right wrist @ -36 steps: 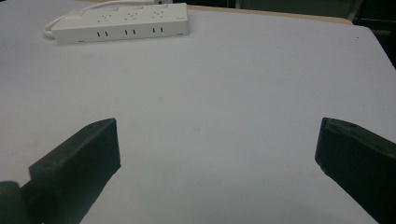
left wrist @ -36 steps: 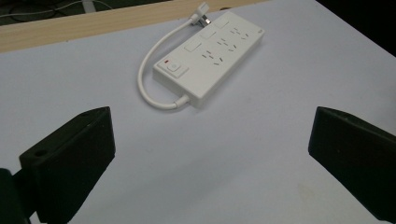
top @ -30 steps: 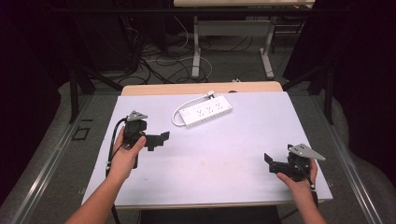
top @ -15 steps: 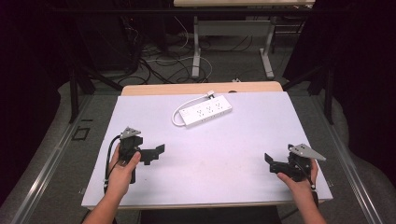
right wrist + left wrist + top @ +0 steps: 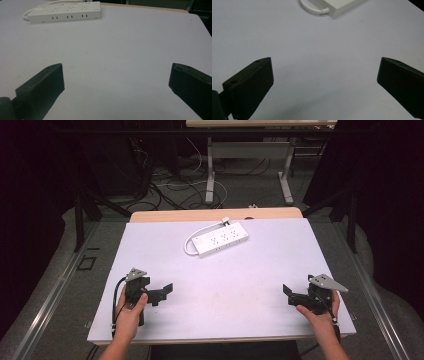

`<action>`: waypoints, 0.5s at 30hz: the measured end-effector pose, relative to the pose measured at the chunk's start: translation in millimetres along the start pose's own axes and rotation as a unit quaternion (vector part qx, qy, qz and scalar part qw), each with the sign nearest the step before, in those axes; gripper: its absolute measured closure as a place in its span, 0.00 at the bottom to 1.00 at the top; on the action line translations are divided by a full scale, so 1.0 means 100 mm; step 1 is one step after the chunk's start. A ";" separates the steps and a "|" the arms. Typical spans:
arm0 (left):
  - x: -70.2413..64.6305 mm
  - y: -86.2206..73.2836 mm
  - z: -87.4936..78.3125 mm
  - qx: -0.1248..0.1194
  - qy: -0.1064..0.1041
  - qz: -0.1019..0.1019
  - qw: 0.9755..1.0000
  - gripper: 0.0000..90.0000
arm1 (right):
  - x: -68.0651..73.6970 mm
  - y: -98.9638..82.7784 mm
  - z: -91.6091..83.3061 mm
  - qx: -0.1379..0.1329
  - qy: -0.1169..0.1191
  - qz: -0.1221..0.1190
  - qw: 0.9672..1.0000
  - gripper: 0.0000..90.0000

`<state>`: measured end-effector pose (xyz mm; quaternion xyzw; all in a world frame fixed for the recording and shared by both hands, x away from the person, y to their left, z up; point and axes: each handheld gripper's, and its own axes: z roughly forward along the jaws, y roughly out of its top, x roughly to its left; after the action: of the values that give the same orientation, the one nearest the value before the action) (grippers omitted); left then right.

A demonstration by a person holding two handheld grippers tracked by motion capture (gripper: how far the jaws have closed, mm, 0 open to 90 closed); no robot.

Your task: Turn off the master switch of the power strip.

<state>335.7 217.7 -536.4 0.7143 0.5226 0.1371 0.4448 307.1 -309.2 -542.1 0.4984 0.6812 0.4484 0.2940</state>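
Your left tongs sit near the surface's front-left edge, jaws spread wide, gripping nothing — bare white room stretches ahead of them. The power strip lies toward the far edge, near the middle, well apart from both tongs: white, long, outlets facing up, its cord looping off one end. Your right tongs rest near the front-right corner — released too.
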 end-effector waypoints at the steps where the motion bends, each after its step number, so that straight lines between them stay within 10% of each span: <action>1: 0.01 -0.01 -0.01 0.002 0.001 0.001 1.000 0.01 | 0.00 0.00 0.00 -0.001 -0.001 0.000 1.000 0.00; 15: 0.09 -0.10 0.00 0.007 0.009 0.011 1.000 0.01 | 0.00 -0.01 0.01 -0.001 0.000 -0.006 1.000 0.00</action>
<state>332.8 225.9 -546.8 0.7222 0.5193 0.1443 0.4335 308.0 -308.5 -543.2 0.4940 0.6837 0.4475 0.2972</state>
